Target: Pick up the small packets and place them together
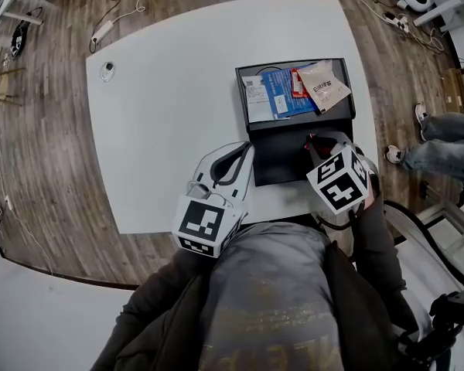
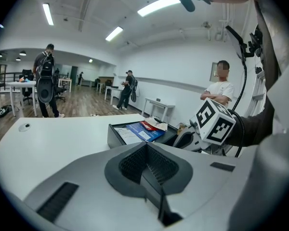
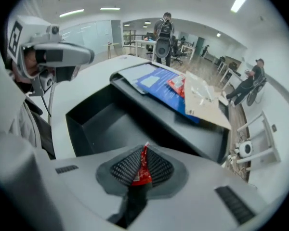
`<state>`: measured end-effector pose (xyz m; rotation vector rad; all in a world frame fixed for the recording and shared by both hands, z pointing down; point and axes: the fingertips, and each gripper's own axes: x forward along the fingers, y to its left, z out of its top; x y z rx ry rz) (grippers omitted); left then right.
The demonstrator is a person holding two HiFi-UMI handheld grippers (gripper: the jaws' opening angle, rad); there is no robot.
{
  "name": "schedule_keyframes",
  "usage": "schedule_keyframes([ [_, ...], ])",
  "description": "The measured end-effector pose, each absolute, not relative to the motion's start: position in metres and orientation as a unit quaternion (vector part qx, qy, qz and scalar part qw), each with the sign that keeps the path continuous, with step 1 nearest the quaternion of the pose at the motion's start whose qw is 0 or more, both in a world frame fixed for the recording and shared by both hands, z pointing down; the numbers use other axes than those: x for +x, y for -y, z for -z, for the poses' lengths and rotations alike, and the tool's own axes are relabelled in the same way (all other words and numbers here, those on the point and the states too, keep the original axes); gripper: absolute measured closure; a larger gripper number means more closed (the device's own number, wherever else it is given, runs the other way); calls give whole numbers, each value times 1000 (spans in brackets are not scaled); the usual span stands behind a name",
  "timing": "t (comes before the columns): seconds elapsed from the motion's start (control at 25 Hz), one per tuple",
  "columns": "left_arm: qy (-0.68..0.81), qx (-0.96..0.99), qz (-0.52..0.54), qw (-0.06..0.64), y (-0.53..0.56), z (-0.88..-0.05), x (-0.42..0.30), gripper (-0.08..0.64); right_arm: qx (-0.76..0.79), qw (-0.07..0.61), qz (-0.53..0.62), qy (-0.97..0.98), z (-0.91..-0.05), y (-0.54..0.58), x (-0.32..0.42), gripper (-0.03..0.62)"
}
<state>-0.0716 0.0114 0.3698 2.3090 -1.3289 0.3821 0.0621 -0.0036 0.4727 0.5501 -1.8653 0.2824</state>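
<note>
Nearest the head camera, a grey printed shirt (image 1: 271, 300) is seen, with both grippers held just ahead of it. A small red foil sachet (image 3: 142, 167) is clamped edge-on between the jaws of the right gripper (image 3: 142, 163), above the bare near compartment of a black rectangular plastic tray (image 1: 278, 165) on a white table (image 1: 170, 107). The jaws of the left gripper (image 2: 147, 165) are pressed together with nothing between them, beside the tray's left wall.

Only a thin strip of the sachet appears to be pinched, so it could probably twist or slip free in transit and be dropped into the near compartment, apart from the others.

Counted in the far compartment: one white printed card (image 1: 257, 99), one blue flat packet (image 1: 282, 97), one second red sachet (image 1: 298, 83), and one tan paper pouch (image 1: 325, 83). Two grippers and one tray are counted.
</note>
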Motion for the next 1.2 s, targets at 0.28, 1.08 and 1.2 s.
schedule_keyframes([
  [0.28, 487, 840, -127, 203, -24, -356, -73, 558, 249, 519, -111, 810, -446, 2, 48, 556],
  [1.08, 528, 826, -99, 173, -36, -333, -97, 558, 274, 427, -24, 861, -346, 30, 9, 557],
  [1.2, 538, 818, -99, 177, -36, -335, -104, 558, 288, 422, -10, 860, -338, 52, 10, 555],
])
